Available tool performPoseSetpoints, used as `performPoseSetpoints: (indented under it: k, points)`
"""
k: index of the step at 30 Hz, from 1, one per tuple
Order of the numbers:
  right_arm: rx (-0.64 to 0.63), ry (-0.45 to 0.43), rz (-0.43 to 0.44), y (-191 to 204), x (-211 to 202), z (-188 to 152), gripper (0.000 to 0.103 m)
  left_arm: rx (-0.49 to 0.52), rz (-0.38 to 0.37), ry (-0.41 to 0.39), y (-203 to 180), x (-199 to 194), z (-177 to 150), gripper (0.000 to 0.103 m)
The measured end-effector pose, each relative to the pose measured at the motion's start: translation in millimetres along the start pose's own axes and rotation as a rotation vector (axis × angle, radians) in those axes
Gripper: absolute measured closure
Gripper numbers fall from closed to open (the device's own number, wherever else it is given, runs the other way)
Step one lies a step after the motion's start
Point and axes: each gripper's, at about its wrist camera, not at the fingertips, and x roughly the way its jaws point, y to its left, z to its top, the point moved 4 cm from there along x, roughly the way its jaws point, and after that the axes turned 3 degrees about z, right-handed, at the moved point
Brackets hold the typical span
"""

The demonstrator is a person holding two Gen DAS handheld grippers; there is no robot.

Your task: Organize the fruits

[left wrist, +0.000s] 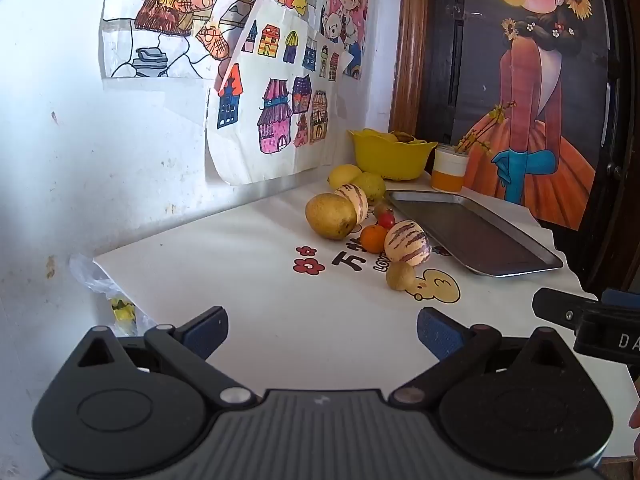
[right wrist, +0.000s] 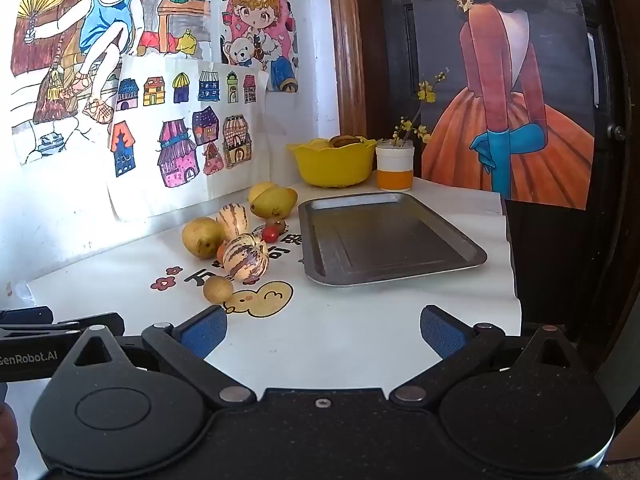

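Several fruits lie loose on the white table: a yellow-brown pear (left wrist: 331, 216) (right wrist: 202, 237), two striped melons (left wrist: 407, 242) (right wrist: 245, 257), a small orange (left wrist: 373, 238), a red cherry tomato (left wrist: 386, 220) (right wrist: 270, 234), a small brown fruit (left wrist: 400, 276) (right wrist: 217, 289) and two lemons (left wrist: 358, 179) (right wrist: 273, 201). An empty metal tray (left wrist: 472, 232) (right wrist: 384, 236) lies to their right. My left gripper (left wrist: 322, 334) is open and empty, short of the fruits. My right gripper (right wrist: 323, 334) is open and empty, in front of the tray.
A yellow bowl (left wrist: 390, 156) (right wrist: 334, 162) holding fruit stands at the back, beside a white and orange jar (left wrist: 450, 168) (right wrist: 395, 168) with yellow flowers. Drawings hang on the wall to the left. The table's right edge (right wrist: 514, 280) drops off beside a dark door.
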Motion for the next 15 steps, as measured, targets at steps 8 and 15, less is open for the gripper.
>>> performPoseSetpoints:
  k: [8, 15]
  points:
    - [0.0, 0.0, 0.002, 0.8, 0.3, -0.4, 0.0, 0.0, 0.0, 0.002, 0.0, 0.0, 0.0, 0.0]
    - [0.0, 0.007, -0.001, 0.8, 1.3, -1.1, 0.0, -0.001, 0.0, 0.004, 0.0, 0.0, -0.1, 0.0]
